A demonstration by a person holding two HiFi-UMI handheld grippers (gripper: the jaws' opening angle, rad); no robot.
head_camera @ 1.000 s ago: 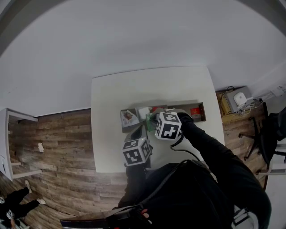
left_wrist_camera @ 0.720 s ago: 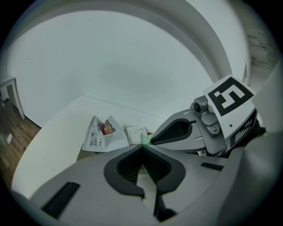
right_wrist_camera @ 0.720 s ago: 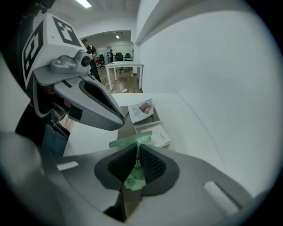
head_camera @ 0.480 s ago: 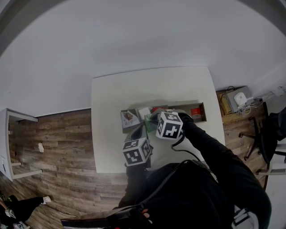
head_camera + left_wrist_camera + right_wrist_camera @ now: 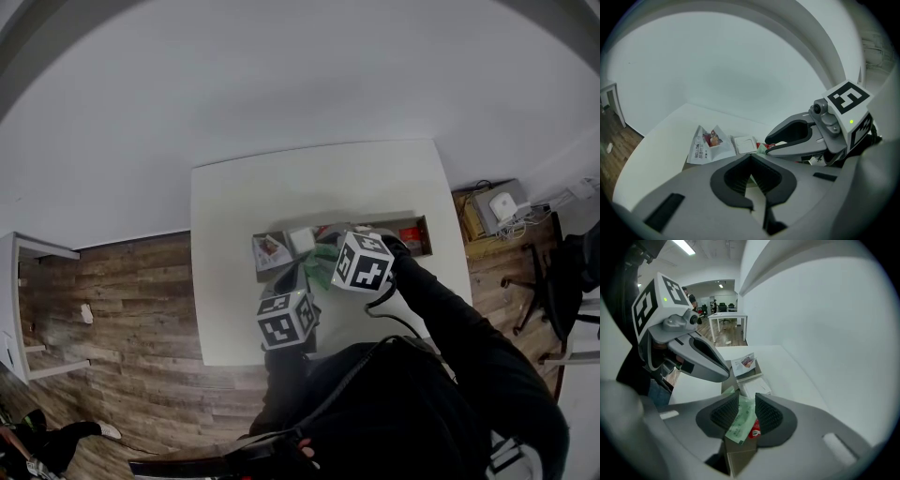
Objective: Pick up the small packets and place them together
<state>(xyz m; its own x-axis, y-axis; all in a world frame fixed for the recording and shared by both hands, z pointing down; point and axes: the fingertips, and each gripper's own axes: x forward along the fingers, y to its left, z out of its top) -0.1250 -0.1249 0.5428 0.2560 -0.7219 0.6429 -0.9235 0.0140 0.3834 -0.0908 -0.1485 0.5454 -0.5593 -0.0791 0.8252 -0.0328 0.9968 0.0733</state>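
Observation:
A green packet point(image 5: 743, 420) stands between the pads of my right gripper point(image 5: 746, 413), above a red packet point(image 5: 754, 430). The jaws have just been opening, and a gap shows beside the packet. In the head view the right gripper point(image 5: 325, 263) hangs over the long brown tray point(image 5: 424, 246), with the green packet point(image 5: 320, 263) at its tip. A white packet with a red picture point(image 5: 707, 144) and a white square packet point(image 5: 744, 144) lie at the tray's left end. My left gripper point(image 5: 751, 176) hovers just before them, jaws shut, with nothing seen in them.
The tray sits mid-table on a white table point(image 5: 244, 197) against a white wall. Another red packet point(image 5: 411, 234) lies in the tray's right end. The two grippers are close together. Wooden floor point(image 5: 122, 300) lies left of the table, a side table point(image 5: 506, 211) to the right.
The right gripper's marker cube has shifted slightly right and tilted. More of the green packet now shows at its left. The left gripper has stayed put.

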